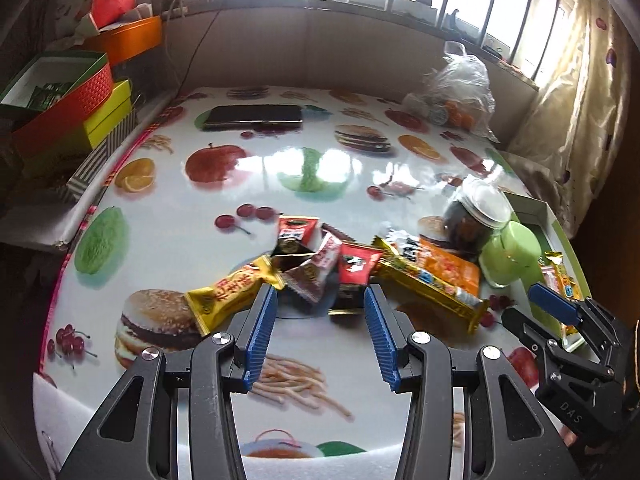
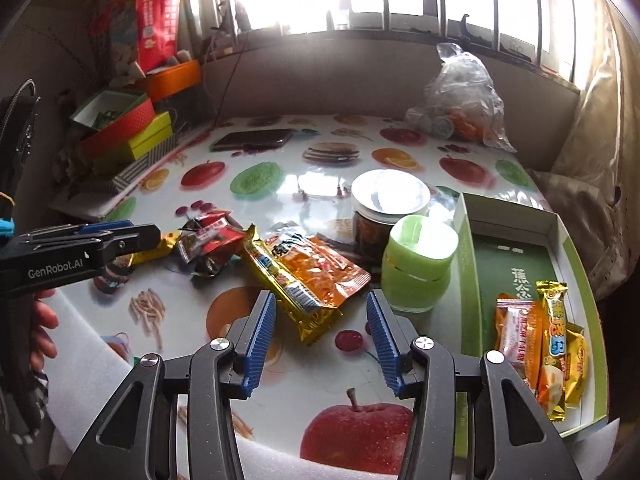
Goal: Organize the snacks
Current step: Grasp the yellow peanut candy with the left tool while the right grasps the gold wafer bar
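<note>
left gripper: jaws spread, nothing btwn pads, tips over near edge of snack pile. right gripper: jaws spread, empty, tips either side of the near end of the orange snack pack, not pressing it. a hand shows at left edge of right wrist view, behind the left tool.

table: glossy cloth w/ fruit and burger print.

near zone: yellow snack bar lies just left of left gripper tips. red and brown small wrappers heaped centre, overlapping. long gold-edged pack runs diagonally right of heap, under the orange pack.

mid zone, right: green cup upright, just beside clear jar w/ white lid; jar behind cup, touching or nearly, cannot tell. green tray box at right table edge; holds three or so packs at its near end, orange, pink-white, yellow.

far zone: dark flat phone-like item on table. clear plastic bag w/ orange contents at far right. stacked boxes off table at left. window behind.
</note>
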Demonstrator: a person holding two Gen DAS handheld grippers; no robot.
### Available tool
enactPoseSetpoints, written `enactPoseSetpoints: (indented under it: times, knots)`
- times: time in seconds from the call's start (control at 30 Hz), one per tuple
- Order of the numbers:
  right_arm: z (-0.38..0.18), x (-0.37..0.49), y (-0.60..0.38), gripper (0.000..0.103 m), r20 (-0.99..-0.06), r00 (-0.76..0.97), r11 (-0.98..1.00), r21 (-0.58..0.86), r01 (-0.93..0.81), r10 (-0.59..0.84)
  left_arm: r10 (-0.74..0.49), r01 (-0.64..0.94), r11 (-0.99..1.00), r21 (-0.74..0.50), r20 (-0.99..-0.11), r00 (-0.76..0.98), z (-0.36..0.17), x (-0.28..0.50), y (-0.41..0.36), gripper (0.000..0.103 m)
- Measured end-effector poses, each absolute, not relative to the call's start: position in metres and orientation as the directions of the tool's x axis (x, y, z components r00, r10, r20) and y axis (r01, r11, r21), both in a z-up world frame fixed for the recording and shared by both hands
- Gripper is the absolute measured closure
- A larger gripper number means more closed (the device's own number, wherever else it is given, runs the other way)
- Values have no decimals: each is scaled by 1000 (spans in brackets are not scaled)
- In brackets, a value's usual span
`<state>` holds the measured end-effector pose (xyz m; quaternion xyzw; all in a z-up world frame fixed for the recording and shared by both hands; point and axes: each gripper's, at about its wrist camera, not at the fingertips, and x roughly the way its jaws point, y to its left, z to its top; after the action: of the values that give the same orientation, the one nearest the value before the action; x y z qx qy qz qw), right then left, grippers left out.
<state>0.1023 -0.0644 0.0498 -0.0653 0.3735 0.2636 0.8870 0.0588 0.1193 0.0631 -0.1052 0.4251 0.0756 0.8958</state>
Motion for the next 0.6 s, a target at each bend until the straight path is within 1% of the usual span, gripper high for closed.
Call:
enactPoseSetpoints:
  times: [0.33,0.4,0.5,0.57,0.6]
  knots:
    - [27,119,-19,56,-757,530,804,-12,-594,381,58,-210,974,-83,-807,587,40,65,164,56]
    - [23,124,-14,56,-766,527,802,-23,-596,369,45,-183,980,-80,-805,592,38,67,168,56]
    - [18,130,-8,56,-776,525,798,-48,-600,348,57,-157,987,-46,-804,591,34,71,172,55]
    - [14,133,-6,56,-786,522,795,-63,-603,333,45,-114,993,-29,-800,598,32,73,171,44]
    - [12,134,-5,56,-791,519,793,-73,-604,323,38,-97,995,-25,-805,593,30,75,170,43]
